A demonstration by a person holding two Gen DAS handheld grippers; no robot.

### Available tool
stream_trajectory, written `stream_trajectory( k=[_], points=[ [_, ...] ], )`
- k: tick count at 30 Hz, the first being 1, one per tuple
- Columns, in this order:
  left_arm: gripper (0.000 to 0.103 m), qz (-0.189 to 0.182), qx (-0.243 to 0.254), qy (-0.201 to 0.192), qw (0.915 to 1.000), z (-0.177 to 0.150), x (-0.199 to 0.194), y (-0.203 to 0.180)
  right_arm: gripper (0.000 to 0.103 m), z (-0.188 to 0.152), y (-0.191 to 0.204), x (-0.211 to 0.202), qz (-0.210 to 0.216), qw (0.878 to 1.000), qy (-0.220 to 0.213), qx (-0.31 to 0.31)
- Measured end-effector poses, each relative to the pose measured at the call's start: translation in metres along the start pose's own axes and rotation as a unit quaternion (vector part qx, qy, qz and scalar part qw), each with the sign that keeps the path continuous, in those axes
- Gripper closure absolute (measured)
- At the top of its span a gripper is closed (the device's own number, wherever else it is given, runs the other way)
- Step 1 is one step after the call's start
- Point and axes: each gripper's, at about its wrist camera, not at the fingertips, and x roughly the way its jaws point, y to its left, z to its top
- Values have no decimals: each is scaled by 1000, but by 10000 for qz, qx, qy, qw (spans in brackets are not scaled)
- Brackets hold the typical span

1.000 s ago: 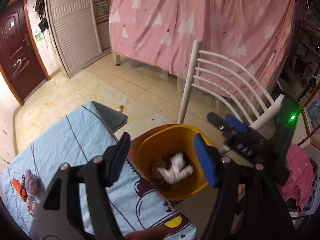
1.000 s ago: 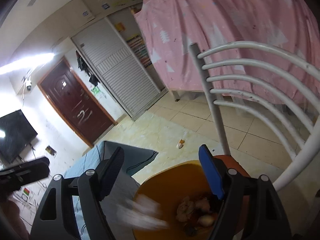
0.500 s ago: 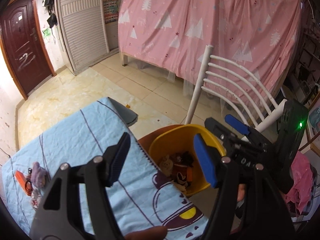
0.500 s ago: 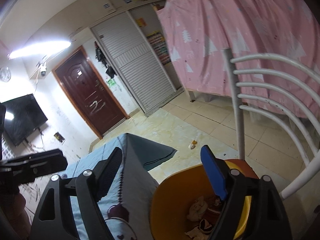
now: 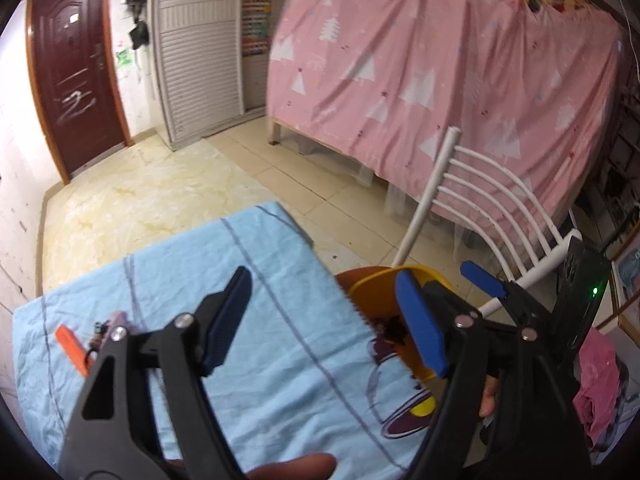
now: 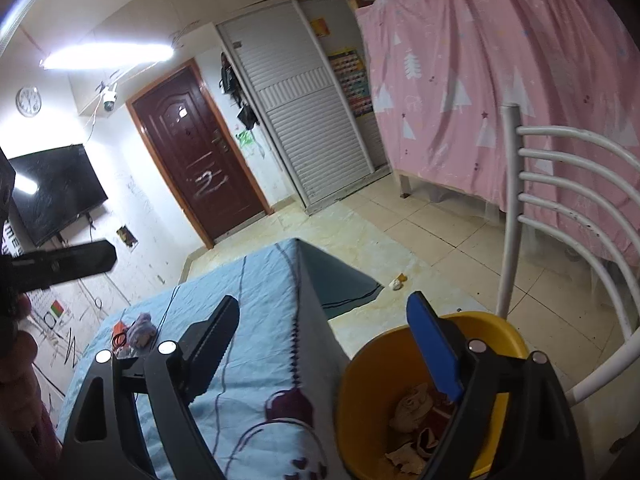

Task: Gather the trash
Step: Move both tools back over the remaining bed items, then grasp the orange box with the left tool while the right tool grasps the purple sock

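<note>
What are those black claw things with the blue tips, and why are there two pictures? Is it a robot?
No robot: a person holds one gripper in each hand, like big tongs, and each has a small camera looking along its fingers. One picture is from the left gripper, the other from the right gripper. Both are open with nothing between the fingers, and their jaws have just been opening wider. The task is collecting trash. Below is a table with a blue cloth. On it lie small things: an orange item and something purple. Beside the table stands a yellow bin with trash inside, and a white chair.
</note>
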Motion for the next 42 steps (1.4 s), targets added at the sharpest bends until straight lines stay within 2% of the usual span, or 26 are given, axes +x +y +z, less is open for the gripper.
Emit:
stream_trajectory(
  k=[5, 8, 15, 20, 30, 39, 42],
  points=[
    [23, 174, -144, -141, 9996, -7, -17, 35, 23, 4, 33, 12, 141, 9995, 95, -256],
    [18, 286, -268, -213, 9990, -13, -25, 57, 22, 5, 63, 23, 270, 9983, 167, -484],
    [17, 644, -733, -242, 9949, -26, -39, 125, 21, -1, 124, 57, 563, 9929, 463, -940],
    [17, 894, -828, -211, 9923, -37, -43, 160, 21, -9, 165, 80, 726, 9871, 702, -1239],
    [17, 1379, -1497, 229, 9788, -64, -26, 249, 21, -26, 222, 121, 1013, 9733, 1139, -1714],
    [18, 1718, -1851, 739, 9648, -76, 6, 280, 21, -40, 266, 154, 1304, 9547, 1501, -2212],
    [18, 1891, -2040, 851, 9568, -77, 16, 286, 21, -45, 276, 162, 1333, 9488, 1605, -2373]
  ],
)
